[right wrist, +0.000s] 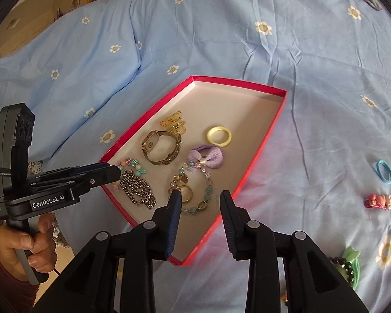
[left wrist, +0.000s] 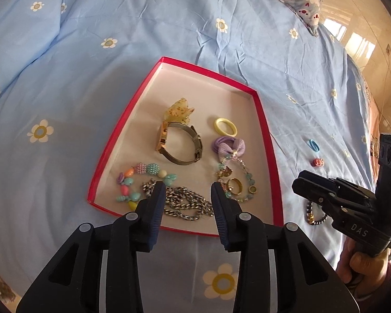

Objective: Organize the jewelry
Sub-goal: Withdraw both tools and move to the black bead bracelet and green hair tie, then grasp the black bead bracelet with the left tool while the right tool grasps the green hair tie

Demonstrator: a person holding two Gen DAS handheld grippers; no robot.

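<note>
Left gripper (left wrist: 188, 186) jaws apart above silver chain (left wrist: 181, 203), seemingly empty, right gripper (right wrist: 201, 195) likewise

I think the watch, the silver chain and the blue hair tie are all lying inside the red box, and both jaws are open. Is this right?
Not quite. The blue hair tie lies on the bedsheet outside the red box, as the right wrist view shows. The watch and silver chain are inside, and both jaws are open.

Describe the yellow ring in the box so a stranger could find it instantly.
Find the red-rimmed box on the blue flowered bedspread. The ring lies flat toward its right side, just beyond the purple bow hair tie. It is the only plain, pale-yellow hoop there.
</note>
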